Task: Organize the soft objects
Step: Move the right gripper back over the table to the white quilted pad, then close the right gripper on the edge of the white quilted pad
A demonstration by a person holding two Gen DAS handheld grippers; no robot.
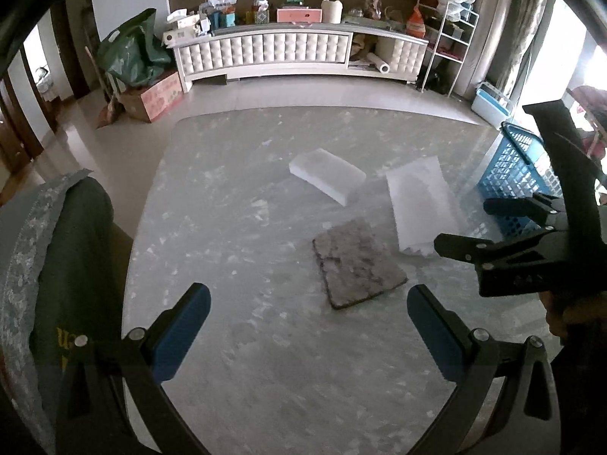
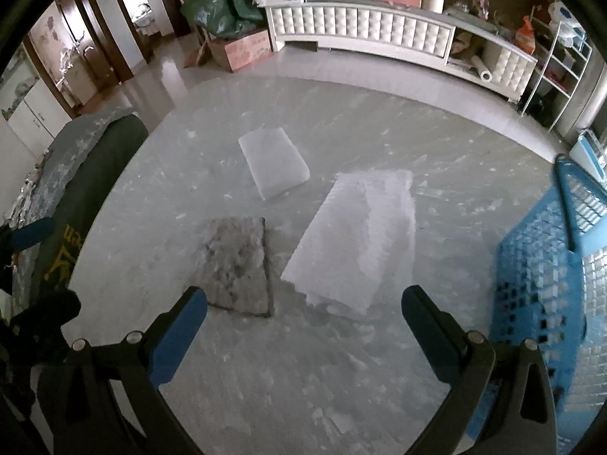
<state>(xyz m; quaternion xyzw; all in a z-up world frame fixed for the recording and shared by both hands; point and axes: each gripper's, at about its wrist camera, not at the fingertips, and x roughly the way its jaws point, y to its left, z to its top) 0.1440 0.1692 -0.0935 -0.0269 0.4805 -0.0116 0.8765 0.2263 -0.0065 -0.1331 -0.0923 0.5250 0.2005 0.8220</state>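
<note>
Three soft pieces lie on a round, glossy grey marble-patterned worktop (image 1: pixel 242 341). Farthest out is a smooth, translucent white rectangular foam block (image 1: pixel 327 175), thick and sharp-edged. To its right lies a long white foam sheet (image 1: pixel 419 204) with a finely pebbled surface and a ragged, scalloped near end; in the right wrist view it appears to rise slightly along one long side. Nearest is a flat grey mottled sponge pad (image 1: pixel 358 267), coarse and porous, with a dark edge and rounded corners. The three lie near one another but apart, none touching. At the worktop's right edge stands a blue plastic lattice basket (image 2: pixel 538 295) with square holes and a solid handle bar. At the left edge a dark green fabric (image 1: pixel 76 265) with yellow lettering drapes over something with a grey speckled rim. The left claw (image 1: pixel 309 326) hovers above the near worktop, its blue-padded fingers spread wide and gripping nothing. The right claw (image 2: pixel 305 326) likewise hangs released and empty, just short of the sponge pad and foam sheet.
</note>
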